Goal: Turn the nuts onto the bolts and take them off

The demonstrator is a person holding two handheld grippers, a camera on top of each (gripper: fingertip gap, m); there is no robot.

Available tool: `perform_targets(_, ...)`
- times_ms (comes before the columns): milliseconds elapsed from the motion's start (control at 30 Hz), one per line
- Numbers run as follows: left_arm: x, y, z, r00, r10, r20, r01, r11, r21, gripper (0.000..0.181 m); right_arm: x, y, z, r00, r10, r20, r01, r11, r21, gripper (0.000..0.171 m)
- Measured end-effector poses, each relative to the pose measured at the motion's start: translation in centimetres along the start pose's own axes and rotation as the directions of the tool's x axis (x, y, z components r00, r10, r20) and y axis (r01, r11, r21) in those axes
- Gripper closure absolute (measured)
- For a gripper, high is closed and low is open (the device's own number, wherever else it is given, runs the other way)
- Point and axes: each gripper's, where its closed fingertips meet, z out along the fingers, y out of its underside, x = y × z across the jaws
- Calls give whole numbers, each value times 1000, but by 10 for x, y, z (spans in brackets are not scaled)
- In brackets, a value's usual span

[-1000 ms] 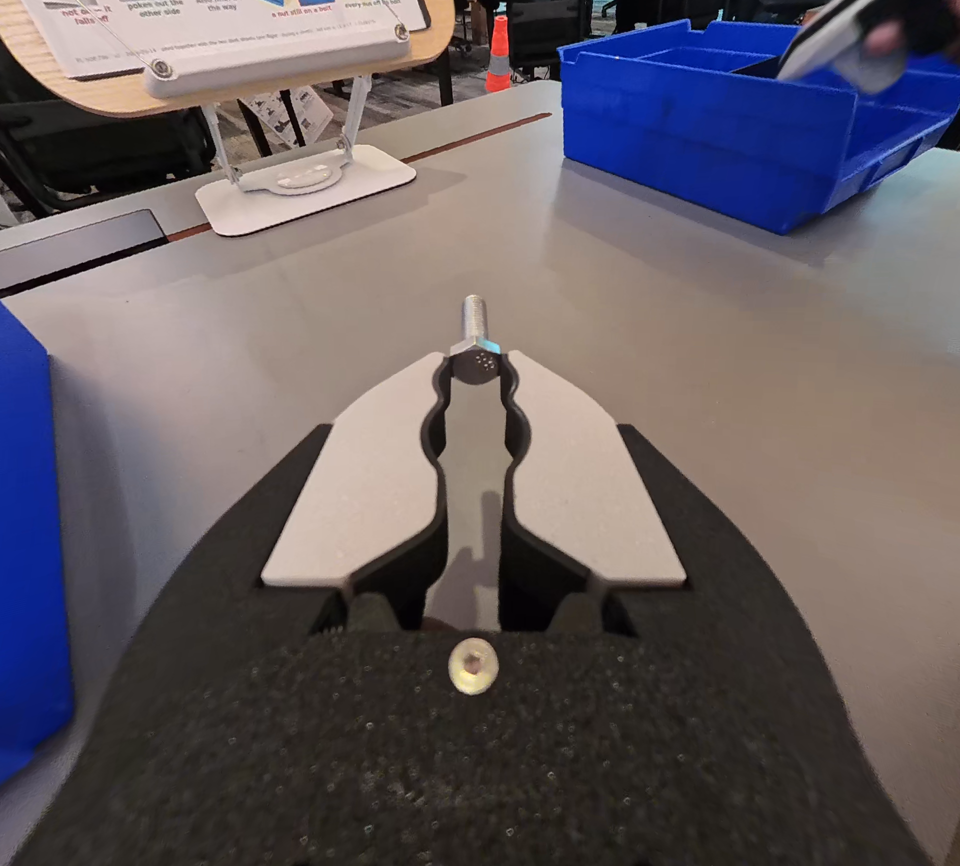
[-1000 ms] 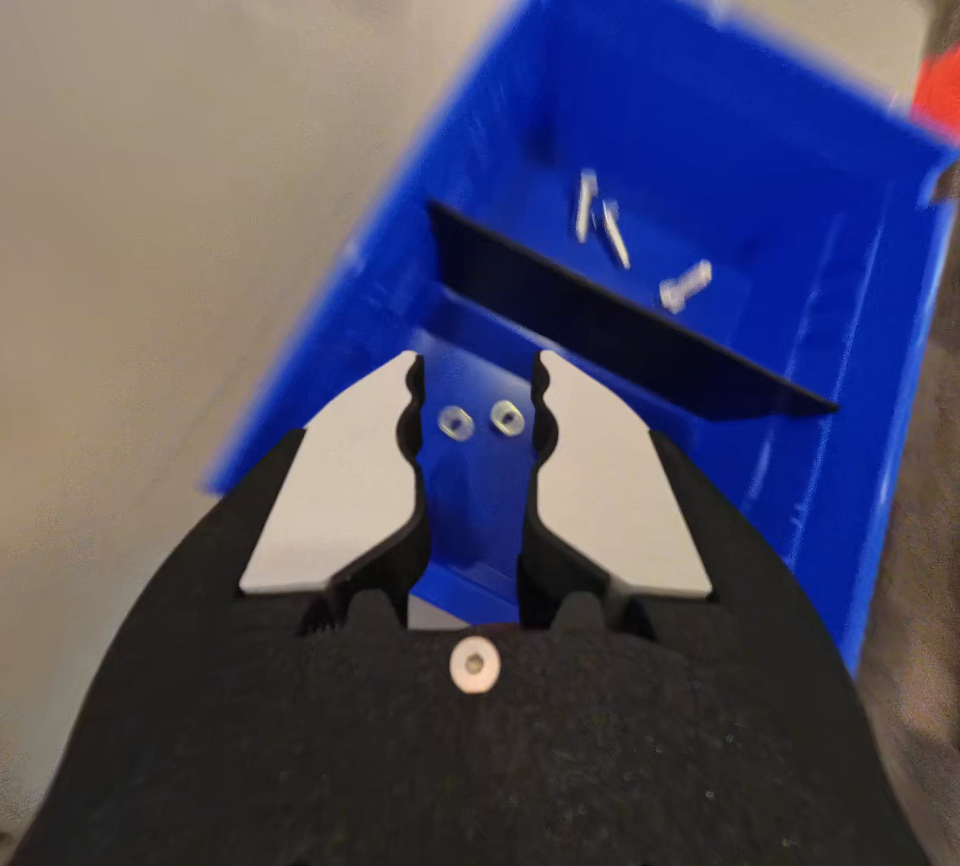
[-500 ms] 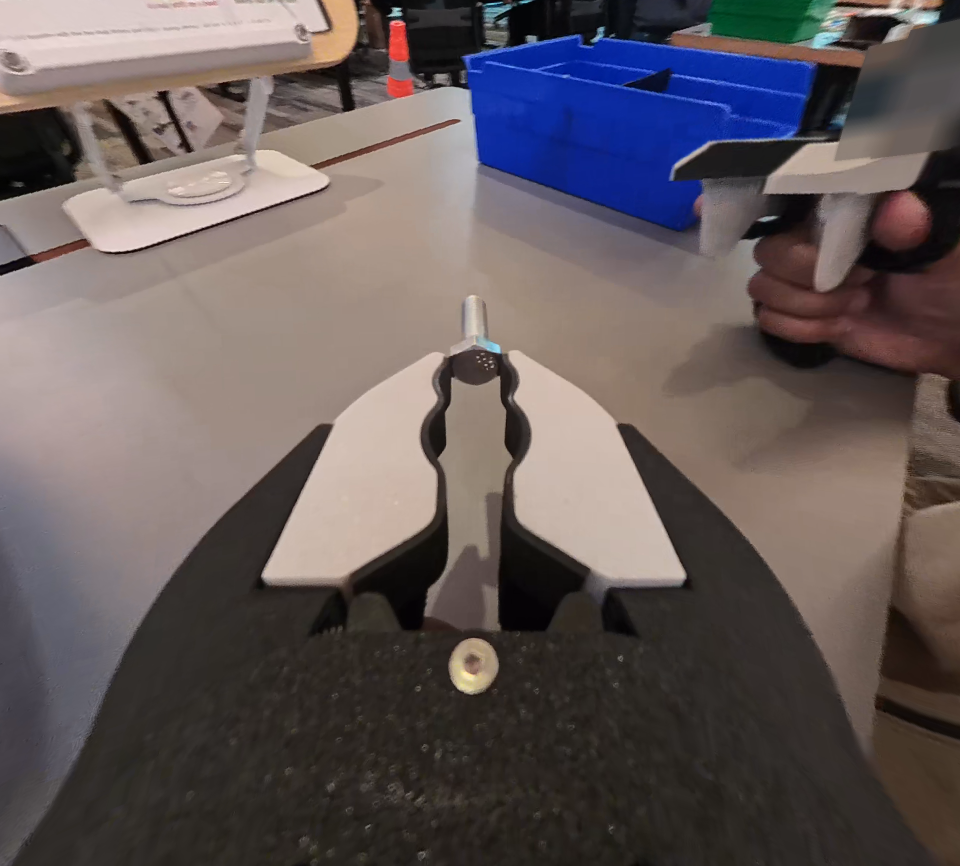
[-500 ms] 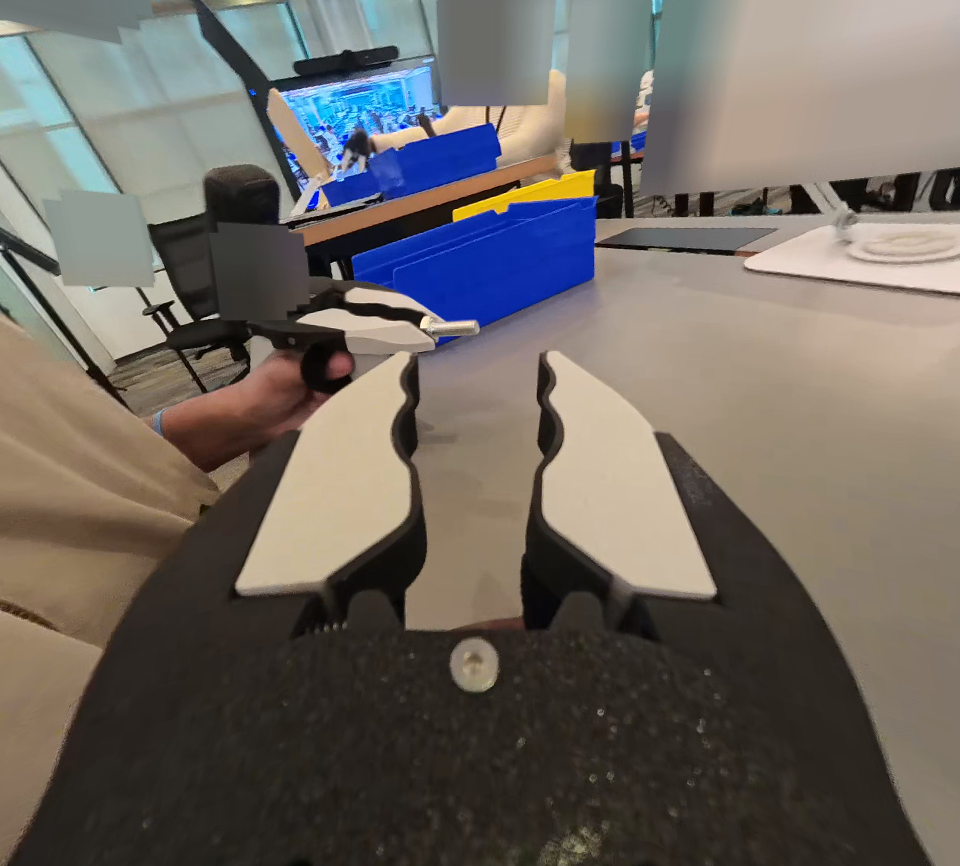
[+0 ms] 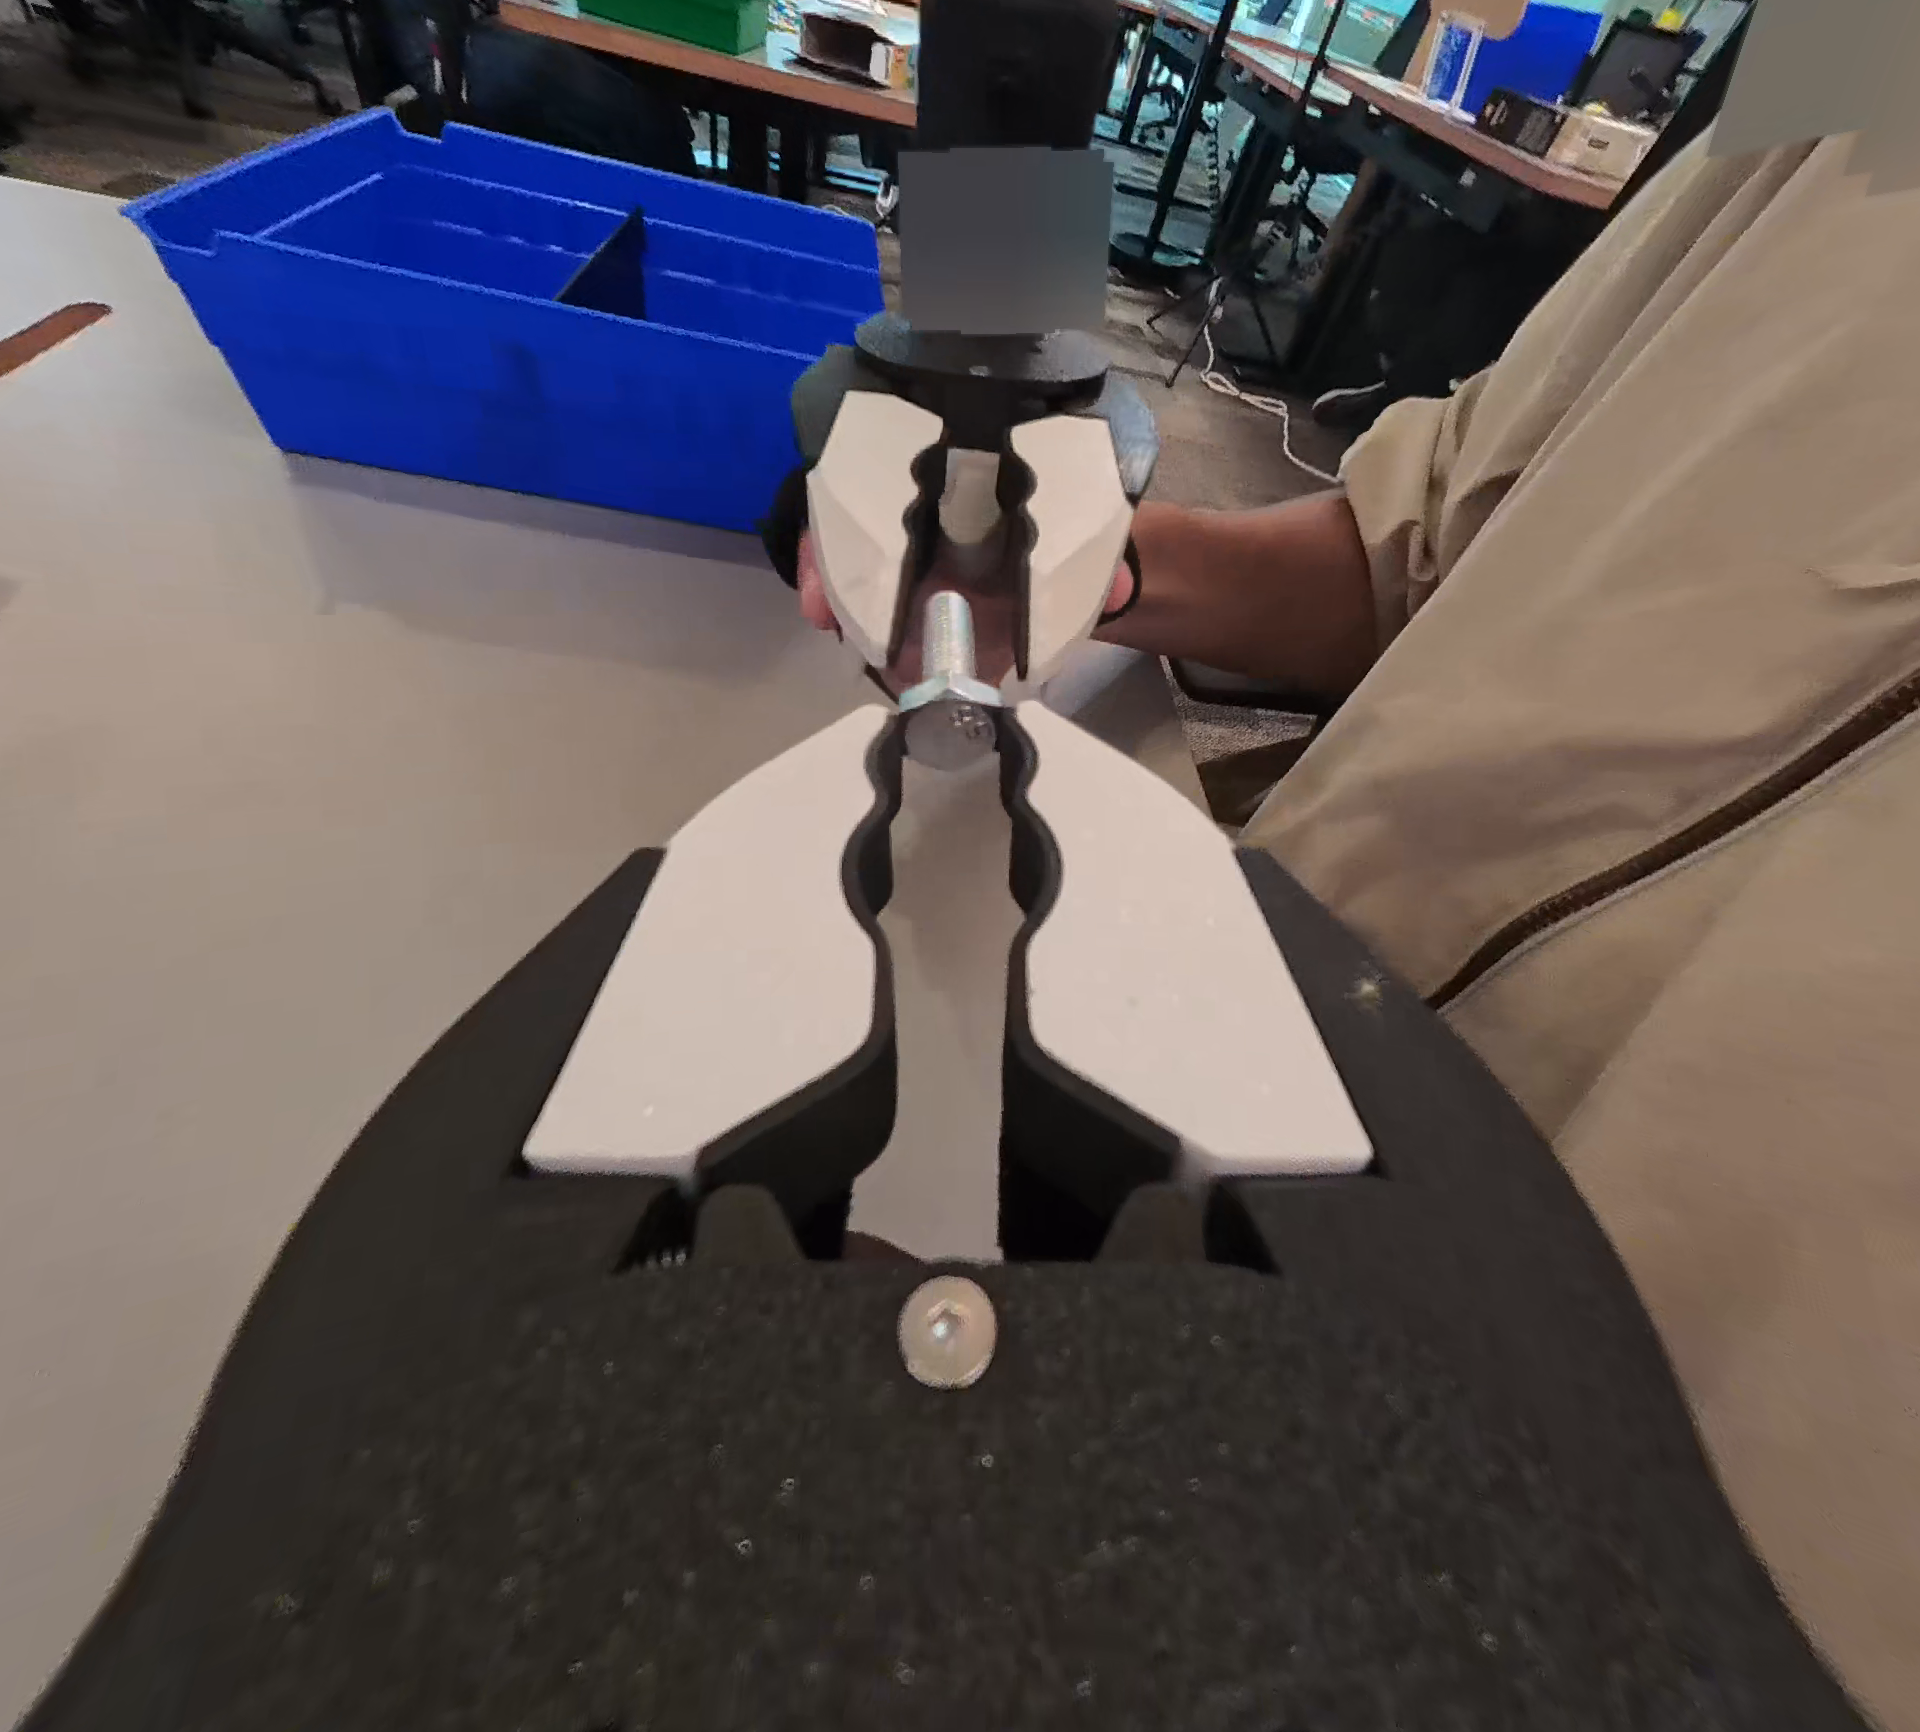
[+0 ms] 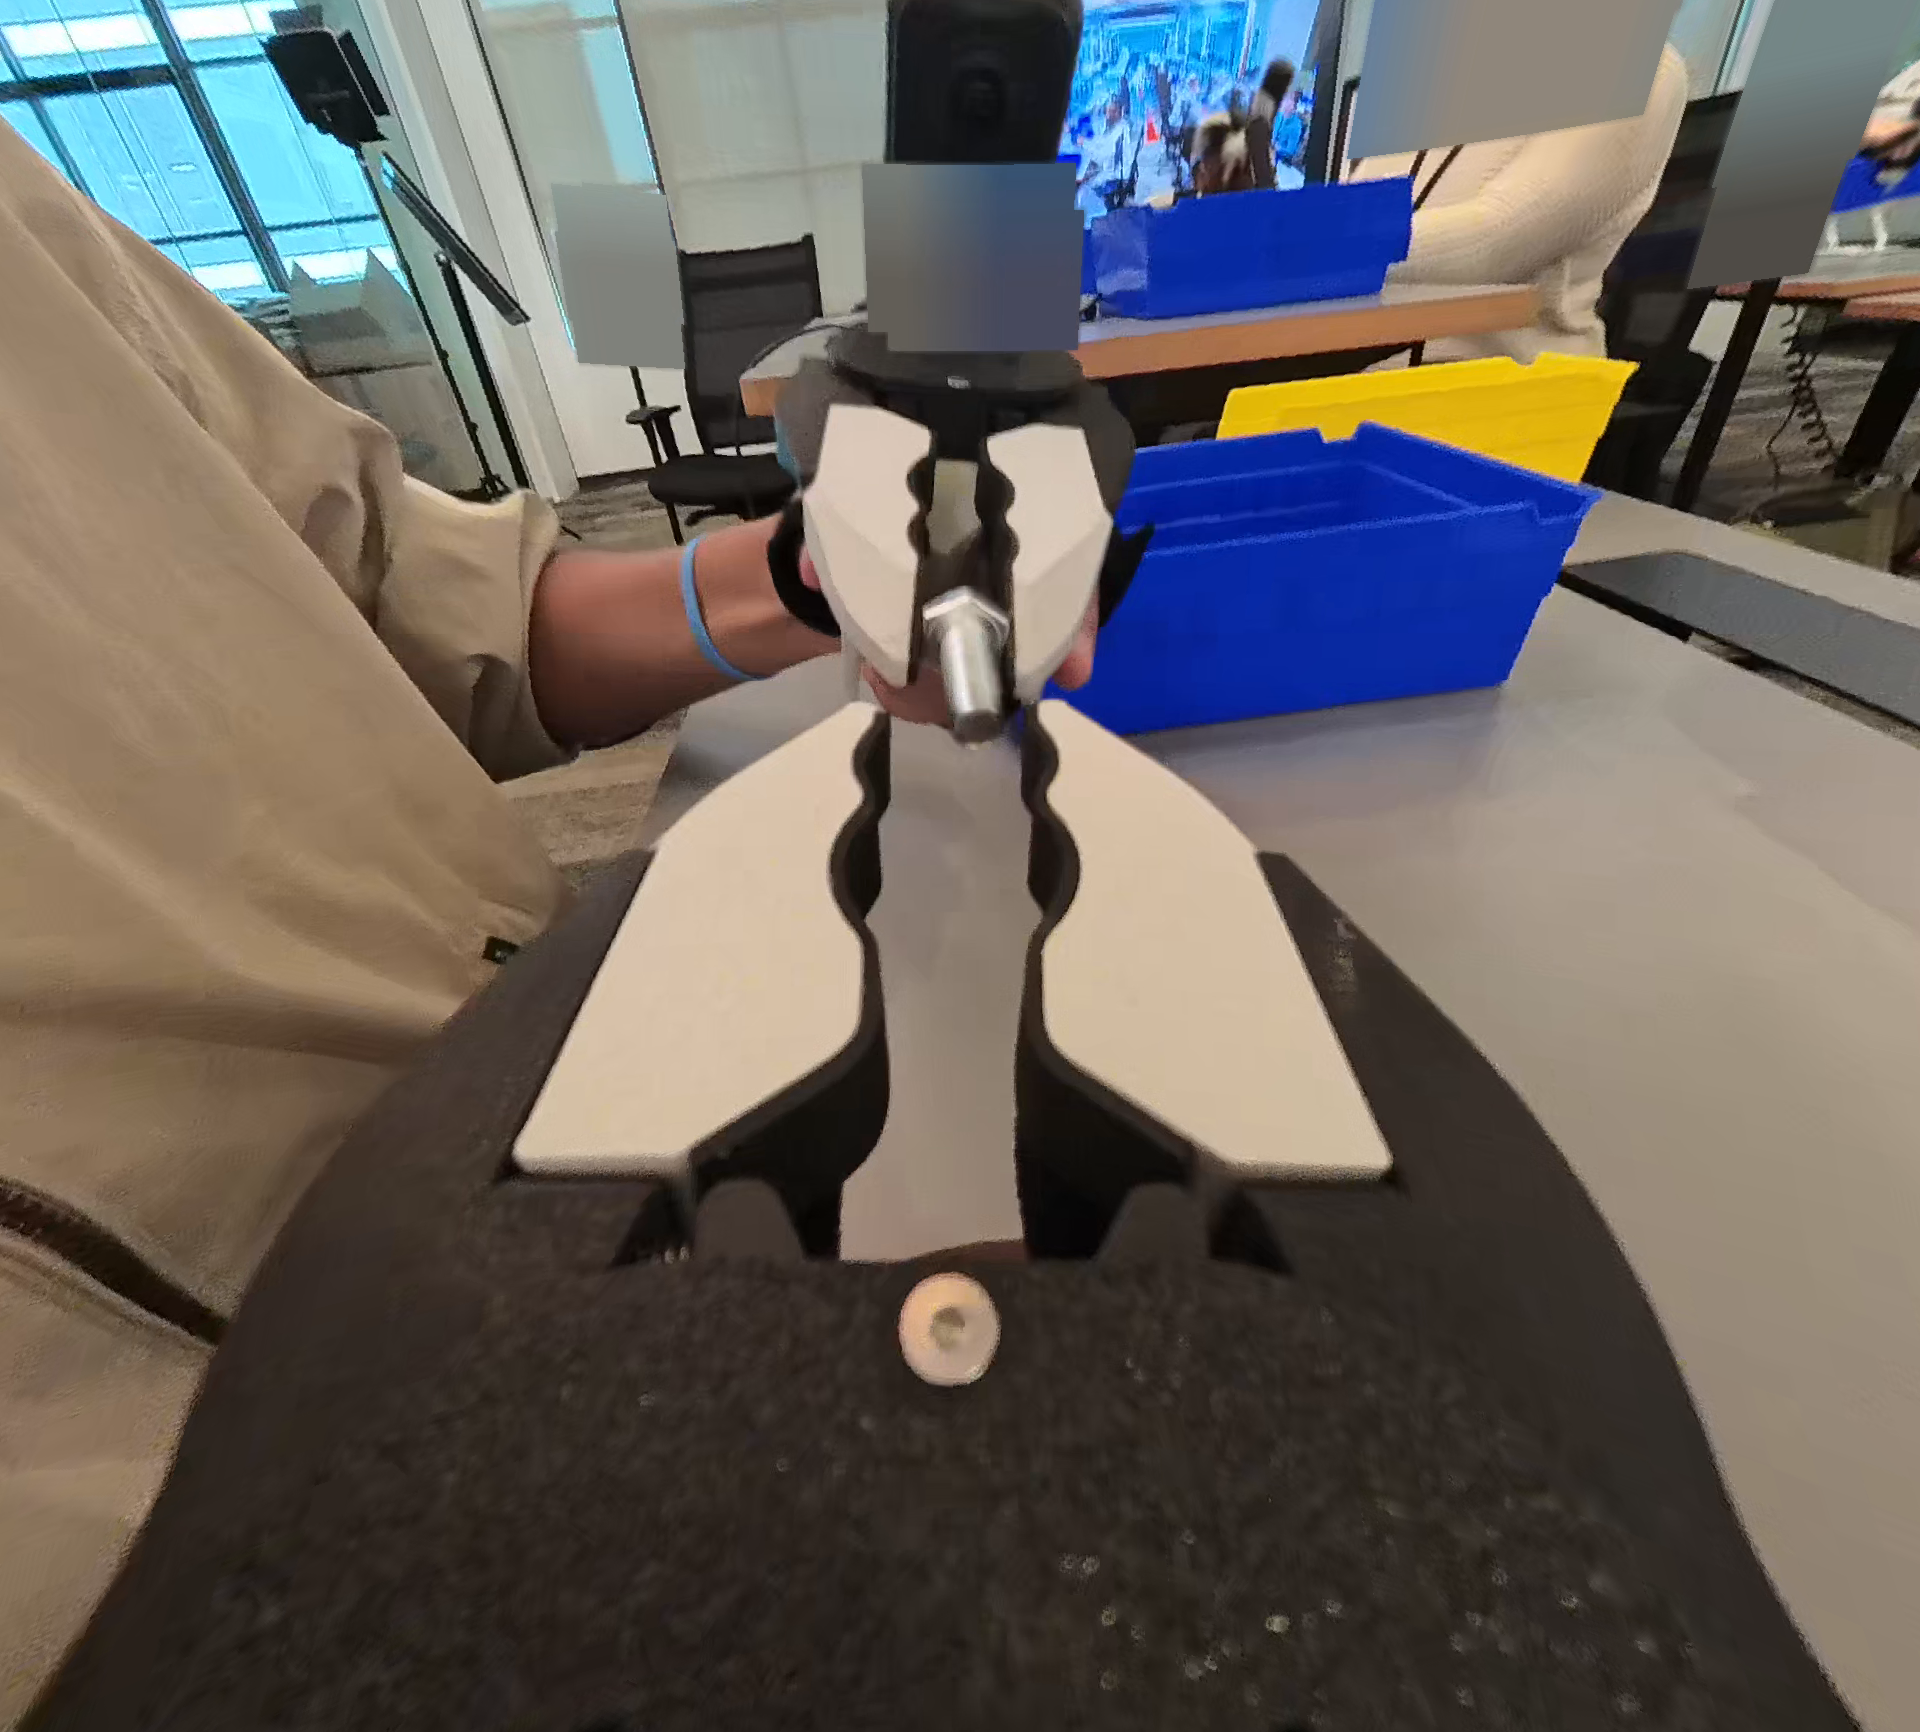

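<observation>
My left gripper [image 5: 948, 732] is shut on the hex head of a silver bolt [image 5: 943, 638], held above the grey table with the threaded shaft pointing forward. My right gripper [image 6: 956, 732] faces it head-on, open and empty. The bolt's tip [image 6: 971, 685] sits right at the gap between the right fingertips, apart from them. The right gripper also shows in the left wrist view [image 5: 954, 685], its fingers spread on either side of the shaft. The left gripper also shows in the right wrist view [image 6: 961, 643]. No nut is in view.
A blue bin [image 5: 499, 352] with a black divider stands on the grey table [image 5: 312, 747] to the left in the left wrist view. Another blue bin [image 6: 1330, 581] stands behind the left gripper. The person's beige sleeves [image 5: 1610, 643] are close beside both grippers. The tips of both grippers are at nearly the same place.
The right gripper left the bin empty, then swung round to face the left gripper. Both now meet tip to tip, with the bolt between them. The left grip is unchanged.
</observation>
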Motion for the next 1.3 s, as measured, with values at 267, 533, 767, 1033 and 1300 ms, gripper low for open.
perform_targets(267,2,4,8,999,-28,-35,31,997,66,164,1,2,-1,1000,1,1,-1,1000,28,161)
perform_targets(533,6,0,12,998,-26,-53,32,993,115,164,-2,-3,-6,1000,17,25,-19,997,80,161)
perform_targets(767,-49,4,-22,861,-33,508,-41,990,134,125,31,2,-24,979,58,-196,-43,996,79,162)
perform_targets(1033,-79,64,-91,222,-143,965,-21,988,151,135,78,43,-75,687,54,-725,-146,987,-64,162)
perform_targets(1300,-83,84,-85,243,-242,939,63,970,233,137,74,58,-94,554,29,-832,-157,985,-71,161)
